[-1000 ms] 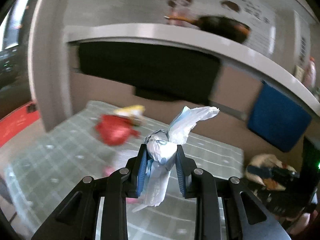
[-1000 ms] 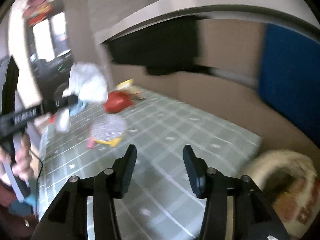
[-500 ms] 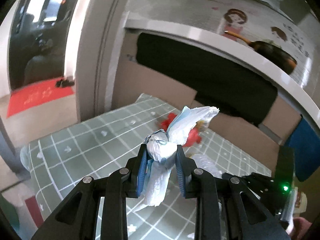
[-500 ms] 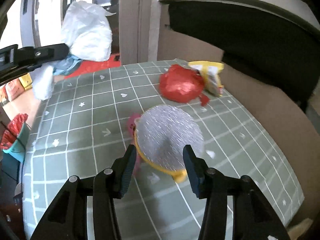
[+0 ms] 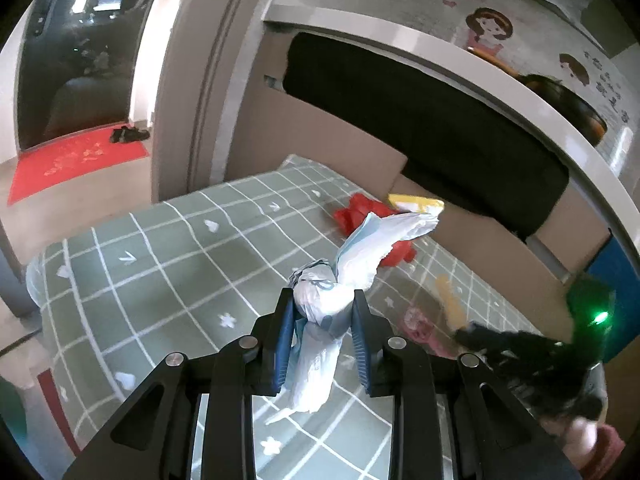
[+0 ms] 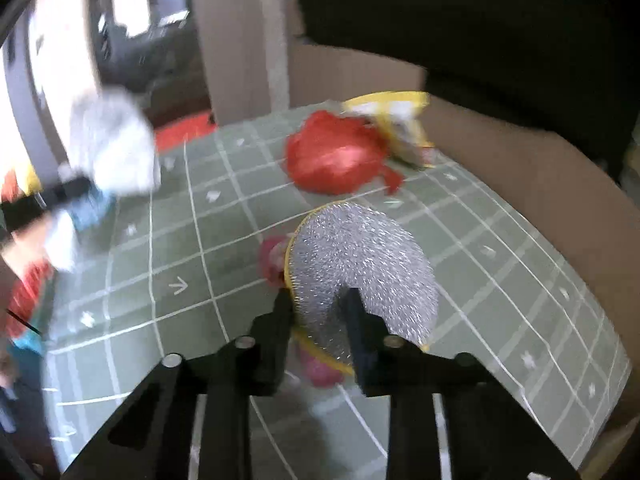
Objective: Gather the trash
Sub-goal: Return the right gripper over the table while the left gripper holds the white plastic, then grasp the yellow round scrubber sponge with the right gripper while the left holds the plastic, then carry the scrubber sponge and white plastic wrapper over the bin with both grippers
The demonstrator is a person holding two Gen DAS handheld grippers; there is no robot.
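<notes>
My left gripper (image 5: 322, 308) is shut on a crumpled white and pale blue wrapper (image 5: 332, 300) and holds it above the green checked tablecloth (image 5: 168, 240). My right gripper (image 6: 318, 308) has its jaws closed around the near edge of a silver foil snack bag (image 6: 360, 264) with a yellow rim, which lies on the cloth. A red crumpled bag (image 6: 332, 160) and a yellow packet (image 6: 396, 120) lie beyond it. The red bag (image 5: 356, 212) and yellow packet (image 5: 416, 202) also show in the left wrist view.
A brown cardboard wall (image 6: 520, 184) runs along the far side of the table under a white counter (image 5: 460, 60). A pink wrapper (image 6: 272, 256) lies beside the foil bag. The left gripper with its wrapper (image 6: 112, 148) shows blurred at the left of the right wrist view.
My right gripper has moved forward to the silver foil bag and closed its jaws on its edge. My left gripper keeps holding the wrapper and has swung left, further from the bags.
</notes>
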